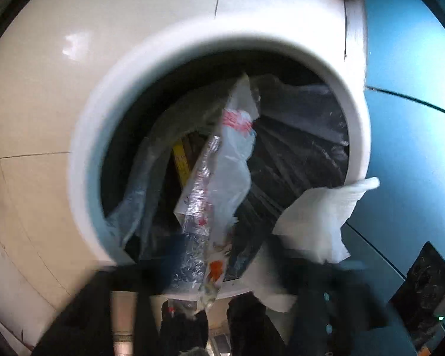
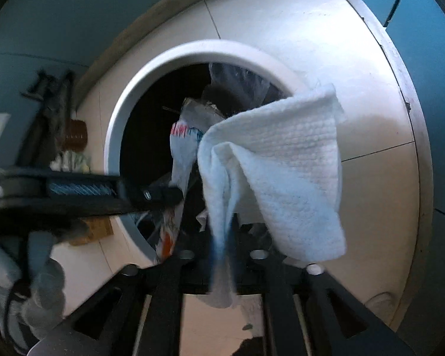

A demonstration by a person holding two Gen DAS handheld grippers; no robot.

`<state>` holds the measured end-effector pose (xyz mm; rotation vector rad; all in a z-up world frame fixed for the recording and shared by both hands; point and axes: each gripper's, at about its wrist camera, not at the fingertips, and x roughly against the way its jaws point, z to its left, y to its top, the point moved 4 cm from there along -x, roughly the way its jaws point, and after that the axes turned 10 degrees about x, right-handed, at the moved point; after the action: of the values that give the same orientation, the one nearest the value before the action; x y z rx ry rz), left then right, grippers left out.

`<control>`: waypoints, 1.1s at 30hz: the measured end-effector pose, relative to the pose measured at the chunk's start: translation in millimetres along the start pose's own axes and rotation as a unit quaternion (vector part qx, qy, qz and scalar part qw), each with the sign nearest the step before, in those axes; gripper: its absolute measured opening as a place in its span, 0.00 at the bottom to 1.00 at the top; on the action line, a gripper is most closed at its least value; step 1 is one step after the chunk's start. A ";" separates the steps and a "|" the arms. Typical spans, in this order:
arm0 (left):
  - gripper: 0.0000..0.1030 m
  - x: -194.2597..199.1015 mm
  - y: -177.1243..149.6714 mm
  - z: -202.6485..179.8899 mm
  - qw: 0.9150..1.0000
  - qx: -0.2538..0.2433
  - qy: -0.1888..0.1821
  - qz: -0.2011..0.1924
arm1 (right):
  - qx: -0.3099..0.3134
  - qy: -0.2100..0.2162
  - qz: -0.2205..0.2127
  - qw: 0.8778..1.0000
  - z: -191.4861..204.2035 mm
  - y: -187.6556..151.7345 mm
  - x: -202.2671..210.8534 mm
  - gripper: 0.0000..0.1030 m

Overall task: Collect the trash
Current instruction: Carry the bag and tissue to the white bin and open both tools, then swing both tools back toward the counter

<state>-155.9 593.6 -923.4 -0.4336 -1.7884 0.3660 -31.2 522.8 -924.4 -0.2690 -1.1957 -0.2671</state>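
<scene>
Jaws of the left gripper [image 1: 213,323] stand wide, and the lower end of a clear wrapper [image 1: 222,160] with red print sits at the tip of one finger; whether it still touches that finger cannot be told through the blur. The wrapper stretches up from there over the mouth of the bin [image 1: 83,154], most of its length already above the opening.

The right gripper [image 2: 222,270] has its jaws narrowly apart, and a white tissue [image 2: 276,172] has its thin lower tail between them, with a gap on either side, so the pads do not press it. The tissue's broad upper part spreads over the near edge of the bin's rim, partly above the opening and partly outside it.

The bin is round and white with a thick rim and a black liner [image 1: 296,148]. Inside lie a crumpled clear plastic sheet [image 1: 139,184] against the left wall and something yellow [image 1: 179,160] deeper down. The bin stands on a pale tiled floor [image 1: 29,89] beside a blue wall [image 1: 415,118].
</scene>
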 end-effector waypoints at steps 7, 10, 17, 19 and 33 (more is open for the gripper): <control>0.97 44.5 -17.4 8.8 0.996 -0.015 0.034 -0.087 | 0.021 -0.037 -0.013 0.999 4.9 -7.9 27.6 0.67; 0.97 68.9 -33.4 14.0 0.983 -0.036 0.090 -0.158 | 0.031 -0.085 -0.018 0.996 10.6 -13.4 37.2 0.97; 0.97 124.4 -77.8 19.8 0.955 -0.069 0.156 -0.243 | 0.053 -0.154 -0.033 0.986 23.2 -31.4 78.5 1.00; 0.97 139.5 -94.3 19.1 0.952 -0.070 0.161 -0.250 | 0.053 -0.156 -0.037 0.986 31.0 -38.8 95.7 1.00; 0.97 299.7 -248.8 -30.6 0.942 -0.068 0.139 -0.298 | 0.067 -0.162 -0.093 0.980 114.1 -98.6 323.0 1.00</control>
<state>-220.7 516.7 -545.8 -0.0187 -1.5787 -0.2370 -54.1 449.8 -576.2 -0.0832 -1.5576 -0.3130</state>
